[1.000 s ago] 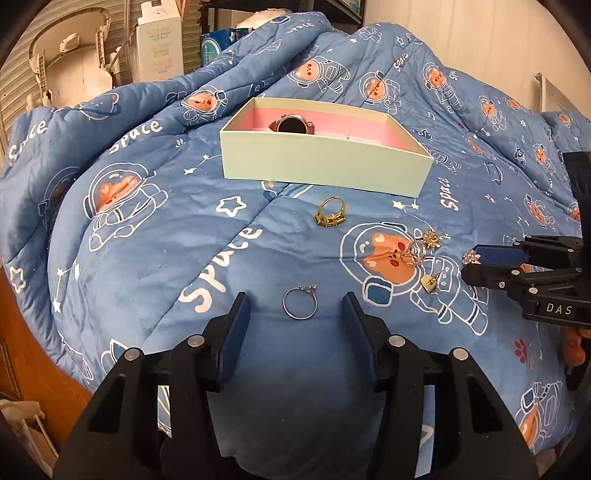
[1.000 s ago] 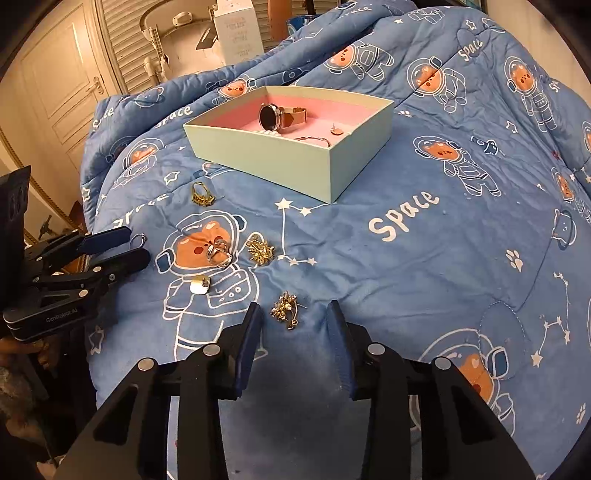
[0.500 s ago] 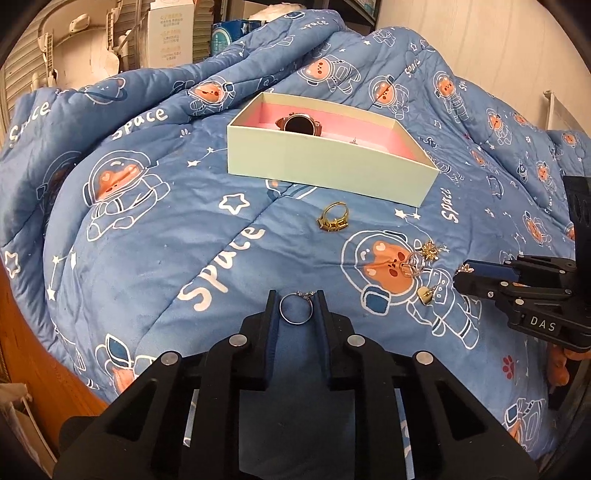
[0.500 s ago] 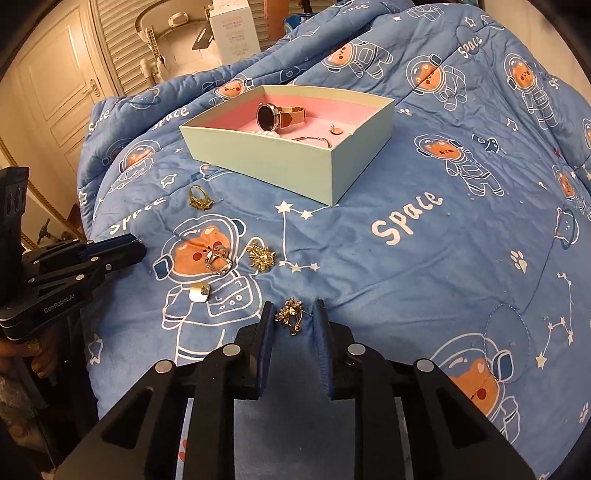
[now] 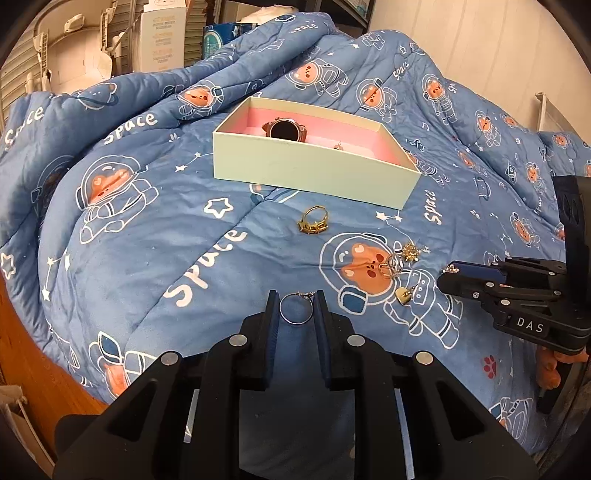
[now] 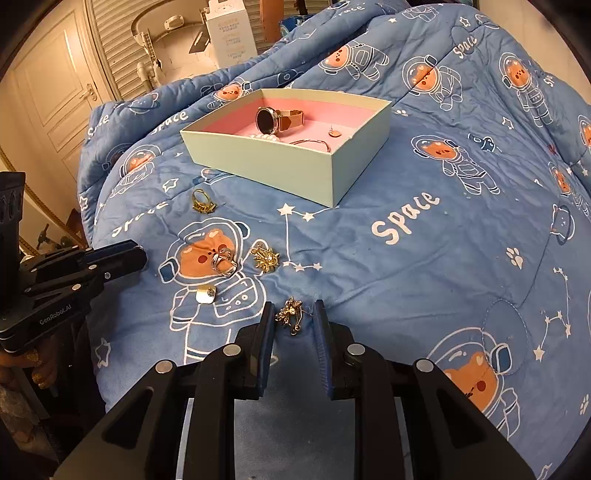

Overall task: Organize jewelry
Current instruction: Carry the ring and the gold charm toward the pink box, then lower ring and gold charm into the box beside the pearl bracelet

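Observation:
A pale green box with a pink lining lies on the blue quilt; it also shows in the right wrist view and holds a rose-gold watch, a bangle and an earring. My left gripper is shut on a thin silver ring. My right gripper is shut on a gold flower brooch. Loose on the quilt are a gold ring, a silver ring, a gold starburst piece and a small gold heart earring.
The quilt bulges and drops off at its near and left edges over a wooden frame. Cartons and white plastic items stand behind the bed. A door stands at the left in the right wrist view.
Both grippers were open around their pieces a second ago. Each has closed on its piece, the left on the silver ring and the right on the brooch, and lifted slightly.

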A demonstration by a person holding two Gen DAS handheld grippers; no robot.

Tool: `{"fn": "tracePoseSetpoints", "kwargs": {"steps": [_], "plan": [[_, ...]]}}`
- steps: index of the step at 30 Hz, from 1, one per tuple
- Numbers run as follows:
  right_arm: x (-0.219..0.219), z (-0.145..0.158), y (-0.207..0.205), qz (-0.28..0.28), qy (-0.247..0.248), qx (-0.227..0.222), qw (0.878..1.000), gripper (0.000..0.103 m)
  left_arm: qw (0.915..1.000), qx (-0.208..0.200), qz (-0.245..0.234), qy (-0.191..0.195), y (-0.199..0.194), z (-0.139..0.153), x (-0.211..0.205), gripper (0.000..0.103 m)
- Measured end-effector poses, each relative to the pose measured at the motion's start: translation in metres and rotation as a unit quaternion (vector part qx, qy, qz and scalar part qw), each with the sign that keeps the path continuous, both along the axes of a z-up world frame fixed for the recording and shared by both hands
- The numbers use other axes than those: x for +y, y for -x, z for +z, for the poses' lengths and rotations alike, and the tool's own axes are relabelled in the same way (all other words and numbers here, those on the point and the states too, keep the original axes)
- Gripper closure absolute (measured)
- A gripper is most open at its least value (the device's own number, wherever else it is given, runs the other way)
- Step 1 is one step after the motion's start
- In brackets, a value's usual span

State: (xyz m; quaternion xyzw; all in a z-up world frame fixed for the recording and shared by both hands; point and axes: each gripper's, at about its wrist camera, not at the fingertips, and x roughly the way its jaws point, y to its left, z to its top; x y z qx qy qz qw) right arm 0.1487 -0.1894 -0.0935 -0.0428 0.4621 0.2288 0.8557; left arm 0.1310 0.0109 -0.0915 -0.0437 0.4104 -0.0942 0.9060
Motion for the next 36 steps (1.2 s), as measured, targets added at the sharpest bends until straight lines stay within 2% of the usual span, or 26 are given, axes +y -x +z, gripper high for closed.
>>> {"fn": "tracePoseSetpoints", "kwargs": {"steps": [10,18,27,33,36], "plan": [[0.01,0.023,-0.003,0.03,-0.047,0.007,0.998,0.082,0.9995,-0.017,-0.014,0.022,-0.016,0.026,-0.001,0.084],[0.015,0.044,-0.026,0.041,-0.087,0.013,0.995,0.082,0.9989,-0.031,-0.018,0.031,-0.042,0.048,0.004,0.084],[0.034,0.07,-0.068,0.07,-0.06,-0.025,0.995,0.083,0.9987,-0.026,-0.029,0.034,-0.096,0.068,0.01,0.084],[0.045,0.072,-0.096,0.089,-0.034,-0.024,0.995,0.083,0.9985,0.007,-0.048,0.027,-0.139,0.069,0.011,0.084],[0.051,0.071,-0.11,0.095,-0.022,-0.021,0.995,0.083,0.9975,0.027,-0.055,0.036,-0.157,0.066,0.013,0.084]]}}
